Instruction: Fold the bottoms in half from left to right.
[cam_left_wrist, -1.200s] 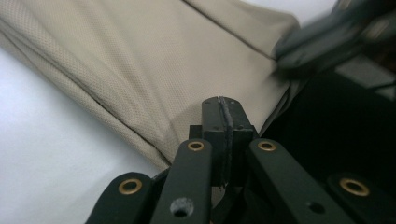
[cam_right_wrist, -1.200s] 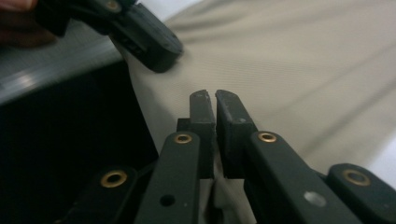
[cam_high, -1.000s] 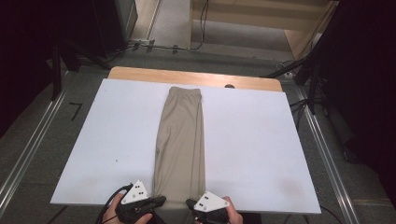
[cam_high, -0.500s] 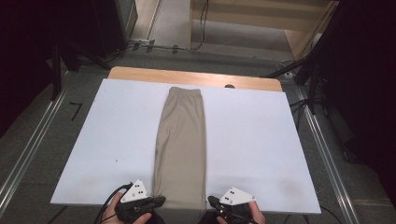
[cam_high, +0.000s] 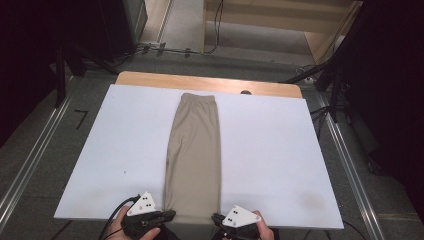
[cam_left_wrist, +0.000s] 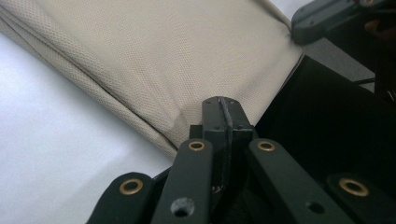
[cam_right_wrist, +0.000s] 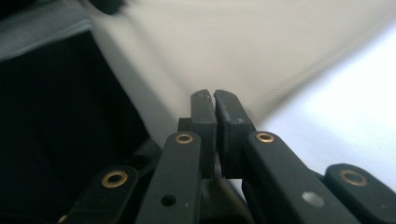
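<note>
While the beige trousers lie folded lengthwise down the middle of the white board on the counter, waistband at the far end and hem at the near edge, the work in hand looks like taking the two hem corners so that the near end can be folded away towards the waistband. The left tongs sit at the hem's left corner. In the left gripper view they are pressed together, with the tip hard against the folded side edge, where the cloth puckers a little. Whether any layer is caught between them I cannot tell. The right tongs are at the other corner. In the right gripper view they are all but together, with a bare slit between the pads and no cloth in it. To do this well, each pair should probably spread first, then slide level over the board's edge so that one pad goes under every layer and the other goes on top. They should bite a little inside the corner rather than on the seam alone. Both corners should rise evenly and stay as far apart as the hem is wide, or the stacked legs may shear and the fold run crooked.
</note>
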